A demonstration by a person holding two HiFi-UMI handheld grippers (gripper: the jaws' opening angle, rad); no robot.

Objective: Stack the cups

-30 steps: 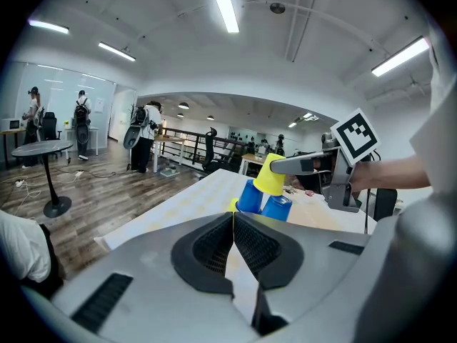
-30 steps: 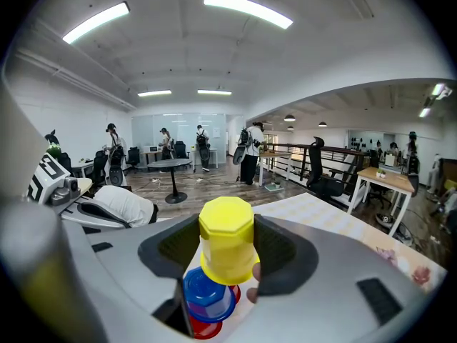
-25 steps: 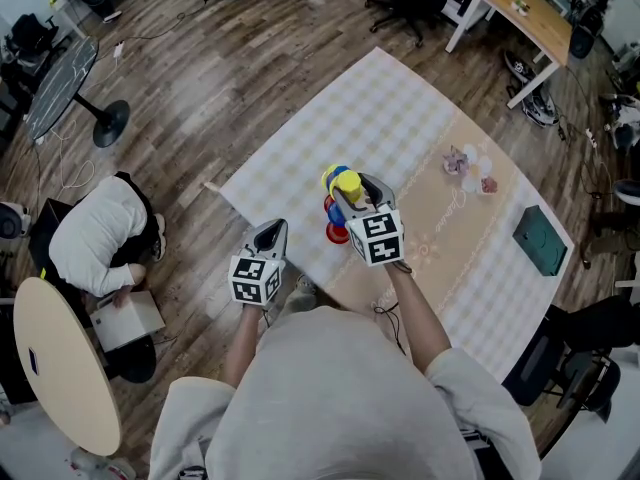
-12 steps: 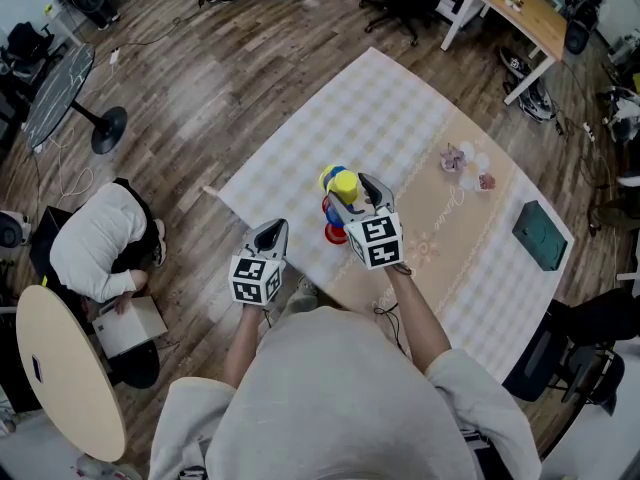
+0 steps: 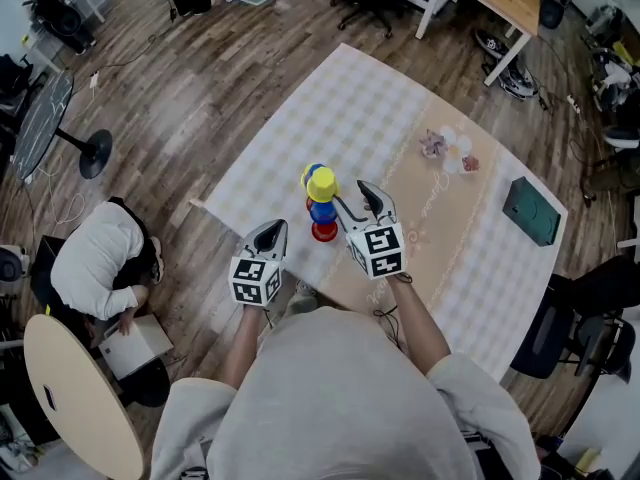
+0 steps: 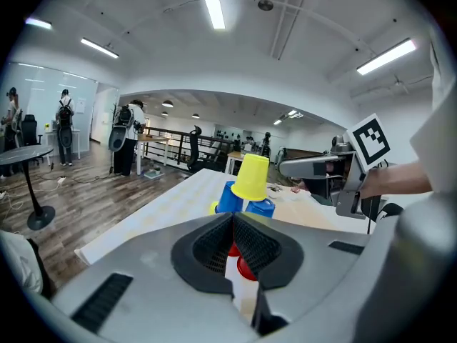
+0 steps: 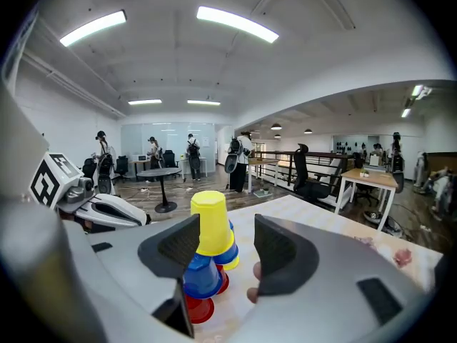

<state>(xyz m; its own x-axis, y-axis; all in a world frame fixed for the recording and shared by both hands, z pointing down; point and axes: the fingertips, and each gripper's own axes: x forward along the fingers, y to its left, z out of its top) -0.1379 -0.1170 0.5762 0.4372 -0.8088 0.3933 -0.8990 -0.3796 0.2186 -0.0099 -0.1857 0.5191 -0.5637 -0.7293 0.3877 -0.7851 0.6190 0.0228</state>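
The right gripper (image 5: 357, 199) is hovering spread just beside the cups (image 5: 321, 206), apparently leaving the tower standing free, while the left gripper (image 5: 268, 234) is idling pressed together.

Grey sweatshirt (image 5: 330, 398); grey left claw (image 5: 271, 228) and right claw (image 5: 357, 197) bear black-and-white marker cubes (image 5: 254, 280).

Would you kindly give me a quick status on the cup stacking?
Left gripper shut, empty. Right gripper open, clear of the stack. Yellow cup sits on top. Nothing in the way.
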